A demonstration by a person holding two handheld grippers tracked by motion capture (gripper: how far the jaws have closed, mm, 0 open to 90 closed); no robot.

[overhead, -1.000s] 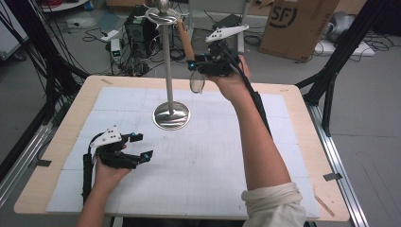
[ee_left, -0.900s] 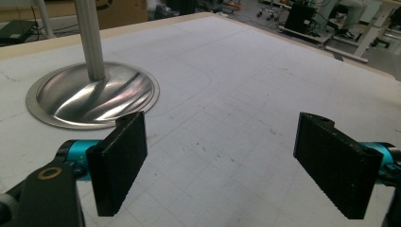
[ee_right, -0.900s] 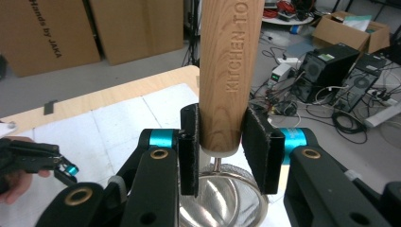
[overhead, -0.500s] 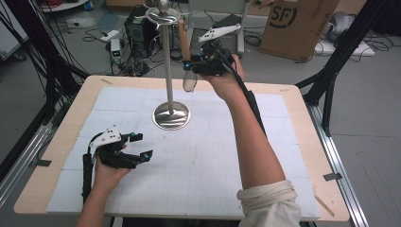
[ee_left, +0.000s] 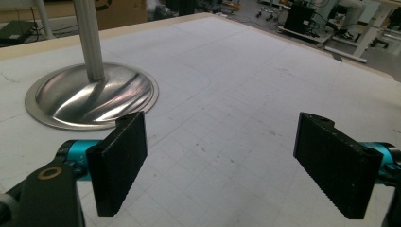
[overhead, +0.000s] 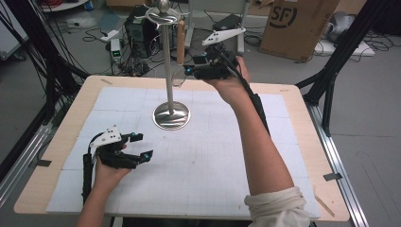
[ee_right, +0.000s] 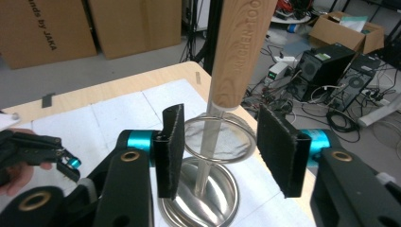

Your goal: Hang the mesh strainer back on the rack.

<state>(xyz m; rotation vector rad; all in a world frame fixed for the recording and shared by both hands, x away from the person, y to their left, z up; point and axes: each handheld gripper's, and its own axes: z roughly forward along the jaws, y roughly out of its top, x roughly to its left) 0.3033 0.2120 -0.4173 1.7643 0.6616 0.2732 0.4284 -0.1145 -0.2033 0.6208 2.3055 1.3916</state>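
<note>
The wooden-handled wire strainer (ee_right: 236, 61) hangs upright from the steel stand (overhead: 171, 116) near the bench's far edge, just beyond the right gripper (ee_right: 227, 151), whose jaws have just been opening and stand apart, pads off it

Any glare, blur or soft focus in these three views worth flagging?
High view: soft overall, with a bright sheen on the metal stand base. Left gripper view: sharp, with streaked reflections on that base. Right gripper view: the wooden handle and strainer ring are crisp, but the hand-held gripper pads look slightly soft.

Pale wooden strainer handle (ee_right: 241, 47), silver stand (overhead: 171, 115), perhaps faintly gridded white mat (overhead: 213, 156)
</note>
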